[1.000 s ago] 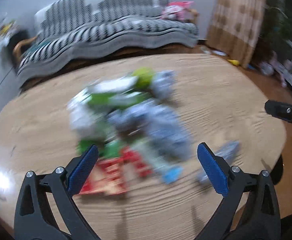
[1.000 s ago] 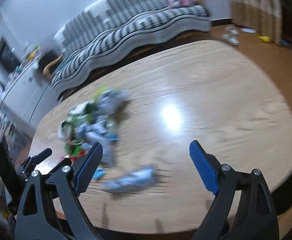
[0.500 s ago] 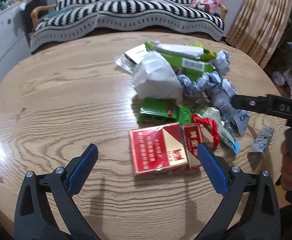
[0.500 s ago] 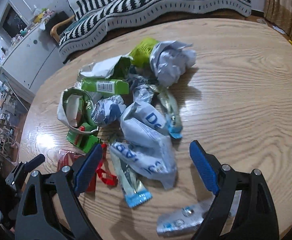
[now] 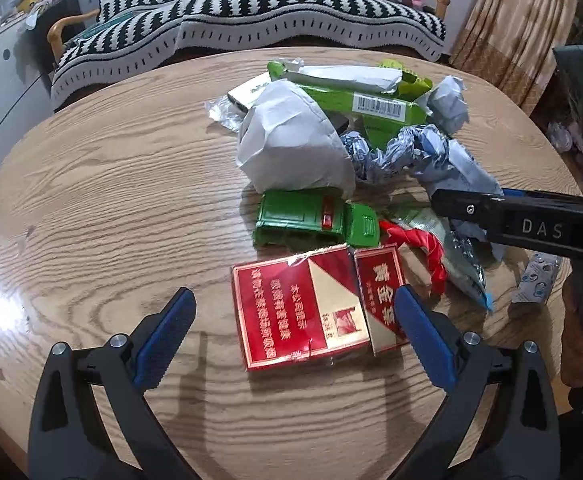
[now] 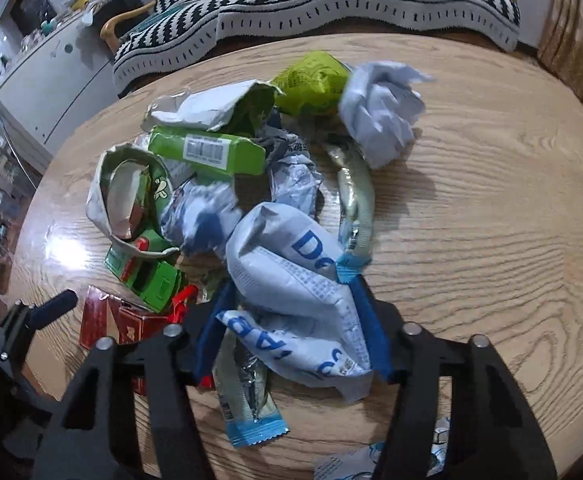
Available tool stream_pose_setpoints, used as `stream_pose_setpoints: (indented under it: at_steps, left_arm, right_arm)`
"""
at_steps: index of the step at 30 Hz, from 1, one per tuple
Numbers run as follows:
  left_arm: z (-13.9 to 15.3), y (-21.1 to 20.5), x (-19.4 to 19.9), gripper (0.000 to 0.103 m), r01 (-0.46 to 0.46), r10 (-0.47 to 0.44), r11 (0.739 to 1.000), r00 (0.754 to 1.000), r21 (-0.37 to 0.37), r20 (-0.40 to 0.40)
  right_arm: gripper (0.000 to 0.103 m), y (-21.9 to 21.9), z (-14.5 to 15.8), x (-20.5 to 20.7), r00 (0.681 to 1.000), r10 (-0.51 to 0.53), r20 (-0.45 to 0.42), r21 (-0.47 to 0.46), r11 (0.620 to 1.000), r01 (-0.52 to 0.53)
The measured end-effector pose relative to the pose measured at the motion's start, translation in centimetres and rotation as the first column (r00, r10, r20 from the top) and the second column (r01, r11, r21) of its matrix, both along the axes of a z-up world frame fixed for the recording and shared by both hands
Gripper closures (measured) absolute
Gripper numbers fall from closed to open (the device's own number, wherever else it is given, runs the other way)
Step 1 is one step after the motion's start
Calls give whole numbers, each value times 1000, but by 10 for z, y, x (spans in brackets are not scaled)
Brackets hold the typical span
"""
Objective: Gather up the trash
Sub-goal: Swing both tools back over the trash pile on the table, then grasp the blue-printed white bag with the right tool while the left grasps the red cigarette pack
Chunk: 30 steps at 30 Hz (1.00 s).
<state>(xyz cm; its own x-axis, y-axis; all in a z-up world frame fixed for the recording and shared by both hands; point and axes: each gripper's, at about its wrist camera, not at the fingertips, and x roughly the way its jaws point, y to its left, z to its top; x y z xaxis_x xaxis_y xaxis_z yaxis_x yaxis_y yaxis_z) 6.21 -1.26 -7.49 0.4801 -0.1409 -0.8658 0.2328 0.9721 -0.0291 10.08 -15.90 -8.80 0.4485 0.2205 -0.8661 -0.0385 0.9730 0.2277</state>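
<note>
Right gripper (image 5: 539,228) arm, seen in left wrist view, has "DAS" in pale letters on its black side. White-and-blue snack bag (image 6: 299,276) shows big blue "De", rest of the word hidden; more blue letters lower down, upside down, unreadable. Red cigarette pack (image 5: 295,312) carries gold Chinese characters on face and open lid, too small to read. Green box (image 6: 207,152) has a barcode label, digits not legible.

Striped sofa (image 5: 251,4), tan curtain (image 5: 519,20), white cabinet (image 6: 51,76)
</note>
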Motion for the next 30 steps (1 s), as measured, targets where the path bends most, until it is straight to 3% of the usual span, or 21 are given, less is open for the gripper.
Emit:
stream_pose_setpoints:
  at_steps: [2, 4, 7, 10, 12, 17, 21, 27, 30]
  left_arm:
    - [12, 2, -4, 6, 5, -4, 1000, 1000, -30, 23]
    - [20, 4, -6, 6, 21, -20, 1000, 998, -7, 64]
    - [28, 7, -1, 6, 116, -117, 993, 991, 15, 72]
    - [28, 10, 1, 6, 292, -296, 955, 951, 56, 91]
    - [18, 14, 3, 6, 416, -419, 908, 905, 53, 74]
    - [-10, 7, 7, 6, 549, -551, 834, 834, 55, 22]
    - [-19, 0, 14, 6, 571, -575, 817, 818, 73, 33]
    - [-16, -16, 5, 6, 639, -641, 767, 763, 56, 79]
    - [-17, -21, 2, 7, 631, -634, 773, 771, 55, 62]
  right_arm:
    - [49, 0, 8, -4, 1000, 9, 27, -3, 1000, -8]
    - [49, 0, 20, -9, 998, 18, 60, 1, 1000, -19]
    - [49, -8, 34, -20, 995, 39, 89, 39, 998, -42]
    - [49, -17, 35, -29, 995, 42, 91, 42, 998, -46]
    - [49, -24, 34, -35, 996, 40, 82, 47, 998, -44]
    - [48, -43, 36, -46, 997, 33, 76, 56, 998, -37]
    - [48, -54, 37, -50, 997, 19, 74, 59, 998, -23]
    - [48, -65, 39, -57, 997, 4, 77, 67, 998, -9]
    - [48, -66, 42, -59, 997, 1, 80, 69, 998, -7]
